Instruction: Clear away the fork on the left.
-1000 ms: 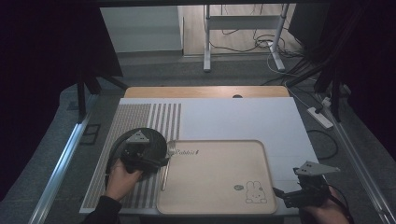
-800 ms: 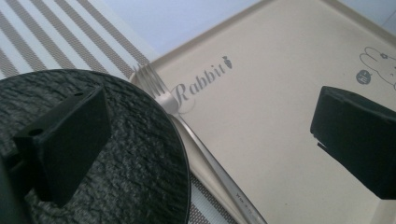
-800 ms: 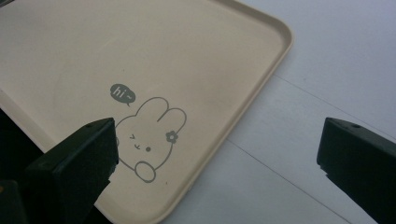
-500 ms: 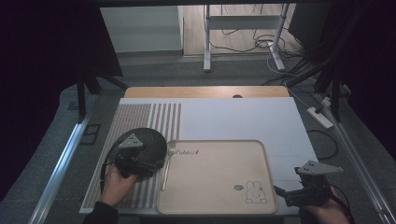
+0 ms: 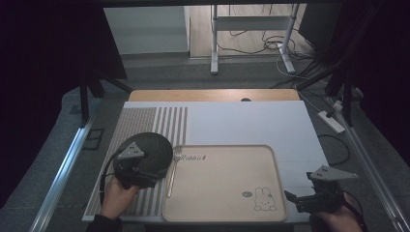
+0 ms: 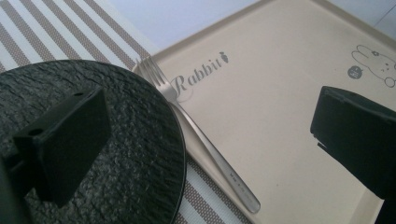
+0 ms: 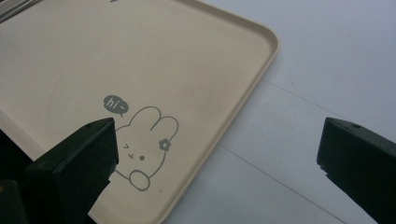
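**Black two-jaw grippers, grey plates, dark sleeve**

The left gripper (image 5: 145, 180) is a black body topped by a grey three-cornered plate with small dark holes near its corners. A black cable loops from it along the person's left hand (image 5: 117, 192), whose forearm wears a dark sleeve. In the left gripper view its jaws are matte black, blocky wedges; one has a small round hole in its end face.

The right gripper (image 5: 292, 199) is built alike: black housing, grey triangular plate, a dark cable at the right hand (image 5: 337, 218). Its jaws are the same black wedges, each with a small hole on top.
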{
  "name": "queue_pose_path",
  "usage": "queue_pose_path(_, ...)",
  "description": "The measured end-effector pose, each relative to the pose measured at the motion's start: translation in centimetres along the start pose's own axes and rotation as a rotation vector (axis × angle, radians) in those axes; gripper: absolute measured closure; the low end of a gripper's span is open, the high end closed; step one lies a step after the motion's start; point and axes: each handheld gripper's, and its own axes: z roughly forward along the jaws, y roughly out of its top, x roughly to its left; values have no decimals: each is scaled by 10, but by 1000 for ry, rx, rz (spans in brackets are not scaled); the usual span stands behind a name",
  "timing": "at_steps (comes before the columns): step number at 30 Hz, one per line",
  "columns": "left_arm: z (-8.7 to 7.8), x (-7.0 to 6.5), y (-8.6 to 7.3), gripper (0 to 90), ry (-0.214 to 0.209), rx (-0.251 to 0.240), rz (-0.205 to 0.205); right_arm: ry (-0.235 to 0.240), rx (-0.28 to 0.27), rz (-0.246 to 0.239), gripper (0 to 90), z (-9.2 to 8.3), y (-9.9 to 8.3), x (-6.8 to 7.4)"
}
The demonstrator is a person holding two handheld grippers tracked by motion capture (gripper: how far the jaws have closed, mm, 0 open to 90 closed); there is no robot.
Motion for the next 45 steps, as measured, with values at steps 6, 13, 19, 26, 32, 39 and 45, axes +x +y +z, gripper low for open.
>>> queue_pose_path(6, -8, -1, -6, 0, 13, -8, -13, 4, 6, -1, 0, 1, 0, 0)
queue_pose_path(13, -14, -1, -11, 0, 16, -12, -24, 3, 11, -7, 0, 1, 0, 0)
queue_pose_path(19, -24, 0, -20, 0, 27, -27, -46, 1, 11, -4, 0, 1, 0, 0)
queue_pose_path(26, -34, -1, -29, 0, 43, -27, -57, -2, 12, -6, 0, 2, 0, 1)
queue_pose_path(32, -41, -1, -36, 0, 63, -25, -65, -6, 18, -10, 0, 2, 1, 2)
queue_pose_path(39, -48, 0, -43, 0, 76, -30, -82, -8, 18, -9, 0, 2, 1, 2)
queue_pose_path(45, -54, 0, -48, 0, 87, -34, -97, -7, 19, -10, 0, 2, 1, 2)
